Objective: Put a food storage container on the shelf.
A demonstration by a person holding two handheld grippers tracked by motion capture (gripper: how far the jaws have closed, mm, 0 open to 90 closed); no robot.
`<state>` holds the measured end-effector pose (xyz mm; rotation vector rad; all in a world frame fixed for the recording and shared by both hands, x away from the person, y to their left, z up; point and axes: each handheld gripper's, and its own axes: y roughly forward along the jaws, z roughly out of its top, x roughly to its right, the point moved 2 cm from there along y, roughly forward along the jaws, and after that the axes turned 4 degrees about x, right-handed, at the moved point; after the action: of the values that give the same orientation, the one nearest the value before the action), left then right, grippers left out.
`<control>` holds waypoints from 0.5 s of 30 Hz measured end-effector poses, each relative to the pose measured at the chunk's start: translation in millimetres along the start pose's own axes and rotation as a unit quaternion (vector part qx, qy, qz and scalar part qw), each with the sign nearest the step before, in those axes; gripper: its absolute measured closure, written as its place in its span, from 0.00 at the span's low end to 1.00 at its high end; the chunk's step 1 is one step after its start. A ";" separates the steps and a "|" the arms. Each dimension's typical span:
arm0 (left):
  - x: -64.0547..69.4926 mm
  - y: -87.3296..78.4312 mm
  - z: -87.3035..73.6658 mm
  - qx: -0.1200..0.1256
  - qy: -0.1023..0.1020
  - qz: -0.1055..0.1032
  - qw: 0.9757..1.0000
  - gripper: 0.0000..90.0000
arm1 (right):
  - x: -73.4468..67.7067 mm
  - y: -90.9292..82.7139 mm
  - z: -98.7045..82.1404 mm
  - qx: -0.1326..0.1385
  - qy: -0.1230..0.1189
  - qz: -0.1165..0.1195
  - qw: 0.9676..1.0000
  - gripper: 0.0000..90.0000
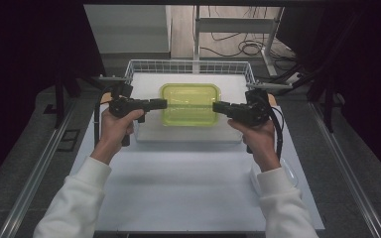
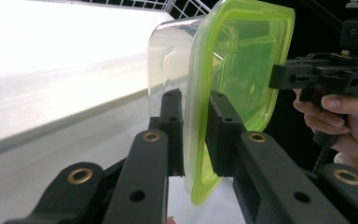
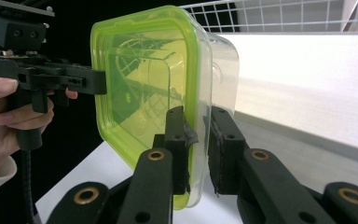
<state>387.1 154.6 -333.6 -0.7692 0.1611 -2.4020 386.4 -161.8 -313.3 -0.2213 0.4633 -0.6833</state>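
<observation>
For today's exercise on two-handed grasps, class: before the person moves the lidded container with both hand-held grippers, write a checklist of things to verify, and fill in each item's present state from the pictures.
1. Left hand-held gripper on the container's rim: ok, its jaws straddle the green lid edge.
2. Right hand-held gripper on the opposite rim: ok, jaws straddle the edge there, though a small gap shows at one pad.
3. Lid seated on the clear container: ok, it sits flush all round where visible.
4. Container contents: ok, it looks empty through the lid.
5. Grip firmness: cannot tell.
6. Room around it: ok, the white platform beside it is bare; the wire basket stands behind.
</observation>
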 end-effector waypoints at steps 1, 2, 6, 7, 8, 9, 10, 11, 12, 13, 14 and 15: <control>-1.0 0.5 1.7 0.000 0.000 0.001 1.000 0.87 | 0.7 0.7 2.1 0.000 0.001 0.000 1.000 0.88; -2.1 1.1 3.5 0.001 -0.001 0.001 1.000 0.87 | 2.7 3.5 6.0 -0.001 0.002 -0.003 1.000 0.88; -7.2 3.3 10.1 0.002 -0.004 0.004 1.000 0.87 | 8.3 10.5 12.9 -0.004 0.005 -0.001 1.000 0.88; -8.7 3.5 12.2 0.002 -0.004 0.005 1.000 0.87 | 8.3 10.5 12.9 -0.004 0.005 -0.001 1.000 0.88; -9.9 3.6 14.1 0.001 -0.007 0.006 1.000 0.87 | 9.9 12.4 14.5 -0.004 0.007 0.000 1.000 0.88; -13.1 4.7 18.0 -0.001 -0.008 0.013 1.000 0.87 | 13.0 17.1 16.9 -0.003 0.008 0.002 1.000 0.88; -15.2 5.8 19.9 -0.002 -0.011 0.014 1.000 0.87 | 14.9 19.7 18.0 -0.003 0.012 0.004 1.000 0.88; -15.2 5.8 19.9 -0.002 -0.011 0.014 1.000 0.87 | 14.9 19.7 18.0 -0.003 0.012 0.004 1.000 0.88; -19.7 8.7 23.5 -0.005 -0.017 0.015 1.000 0.87 | 19.3 24.5 20.6 -0.002 0.017 0.004 1.000 0.88; -21.7 10.2 25.1 -0.005 -0.018 0.014 1.000 0.87 | 21.5 26.5 21.6 -0.003 0.018 0.004 1.000 0.88; -21.7 10.2 25.1 -0.005 -0.018 0.014 1.000 0.87 | 21.5 26.5 21.6 -0.003 0.018 0.004 1.000 0.88; -23.8 11.9 26.6 -0.007 -0.020 0.013 1.000 0.87 | 23.3 28.2 22.9 -0.003 0.019 0.003 1.000 0.88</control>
<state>423.6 160.6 -326.6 -0.8172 0.1715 -2.3610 428.9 -154.6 -310.9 -0.2131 0.5027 -0.6821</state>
